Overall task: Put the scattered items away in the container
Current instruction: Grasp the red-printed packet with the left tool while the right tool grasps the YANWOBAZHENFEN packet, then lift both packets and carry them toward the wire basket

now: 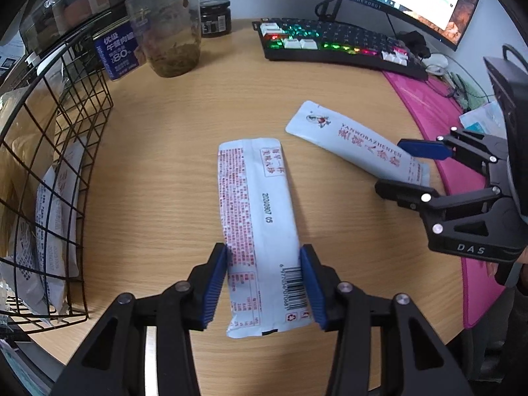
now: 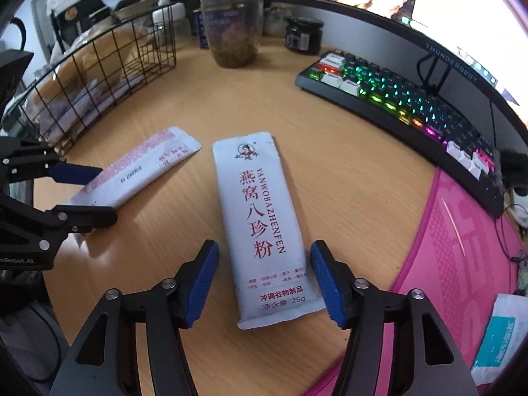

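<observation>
Back-up sachet (image 1: 257, 217) lies on the desk, long axis toward twelve o'clock, between the left gripper (image 1: 264, 283) pads, which touch its edges. Front-up sachet (image 2: 260, 227) lies likewise inside the released right gripper (image 2: 265, 283); wire basket (image 1: 66, 151) sits at nine o'clock.

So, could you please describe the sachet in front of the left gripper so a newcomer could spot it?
On the wooden desk, right of the black wire basket, lie two pale blue sachets. It is the back-side-up sachet between the left hand-held gripper pads, showing a barcode and date stamp, unlike the front-side-up sachet.
</observation>
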The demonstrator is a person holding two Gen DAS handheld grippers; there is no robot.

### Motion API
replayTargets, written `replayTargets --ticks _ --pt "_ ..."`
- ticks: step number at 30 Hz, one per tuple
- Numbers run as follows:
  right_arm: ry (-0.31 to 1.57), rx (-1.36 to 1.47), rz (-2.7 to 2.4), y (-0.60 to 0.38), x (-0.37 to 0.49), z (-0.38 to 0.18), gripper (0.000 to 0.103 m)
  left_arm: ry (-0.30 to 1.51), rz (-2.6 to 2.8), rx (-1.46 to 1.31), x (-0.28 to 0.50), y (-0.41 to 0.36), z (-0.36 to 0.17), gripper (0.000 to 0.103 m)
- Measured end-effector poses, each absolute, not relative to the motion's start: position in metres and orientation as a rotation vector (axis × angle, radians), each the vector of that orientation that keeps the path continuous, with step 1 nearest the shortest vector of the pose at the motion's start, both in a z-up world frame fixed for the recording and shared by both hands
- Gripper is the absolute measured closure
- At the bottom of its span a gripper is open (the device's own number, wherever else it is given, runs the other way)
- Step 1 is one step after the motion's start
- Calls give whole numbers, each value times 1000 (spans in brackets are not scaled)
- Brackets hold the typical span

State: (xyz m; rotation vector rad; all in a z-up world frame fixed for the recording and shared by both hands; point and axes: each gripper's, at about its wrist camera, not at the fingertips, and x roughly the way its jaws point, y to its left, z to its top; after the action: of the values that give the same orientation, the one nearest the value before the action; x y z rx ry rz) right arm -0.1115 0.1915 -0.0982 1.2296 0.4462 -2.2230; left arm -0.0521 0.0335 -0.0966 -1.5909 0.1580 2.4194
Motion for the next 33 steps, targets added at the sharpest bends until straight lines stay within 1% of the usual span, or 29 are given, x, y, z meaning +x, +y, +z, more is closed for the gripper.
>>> replayTargets --ticks 2,3,4,5,6,9,15,20,24,28,30,33 --pt "440 1213 -2233 192 -110 -98 44 157 2416 -1591 -52 34 -98 52" --pt "437 1207 -2236 193 -108 -98 45 158 2416 -1590 -52 34 -98 52" --pt "439 1202 -2240 193 -107 -97 49 157 2416 -1590 -52 34 -98 52" --pt "440 1203 -2244 193 -106 -97 58 155 2417 -1590 -51 33 -98 52" --pt "443 1209 -2245 193 -105 -96 59 154 2417 -1590 -51 33 -98 52" --pt "467 1205 -2242 189 -99 -95 60 142 2424 -1582 -50 32 -95 52" --pt "413 1145 -2305 190 -91 -72 60 122 2469 -1501 -49 25 -69 52" --pt "341 1046 -2372 188 -86 -31 60 118 2554 -1349 -49 15 -23 53" --pt "303 957 -2388 170 -84 2 60 85 2661 -1206 -47 -8 21 53" --pt "318 877 -2374 139 -81 29 60 33 2757 -1141 -45 -46 49 53" --pt "330 852 -2357 121 -83 38 60 25 2778 -1155 -45 -60 51 53" --pt "331 840 -2349 101 -85 45 60 62 2700 -1250 -46 -56 36 53"
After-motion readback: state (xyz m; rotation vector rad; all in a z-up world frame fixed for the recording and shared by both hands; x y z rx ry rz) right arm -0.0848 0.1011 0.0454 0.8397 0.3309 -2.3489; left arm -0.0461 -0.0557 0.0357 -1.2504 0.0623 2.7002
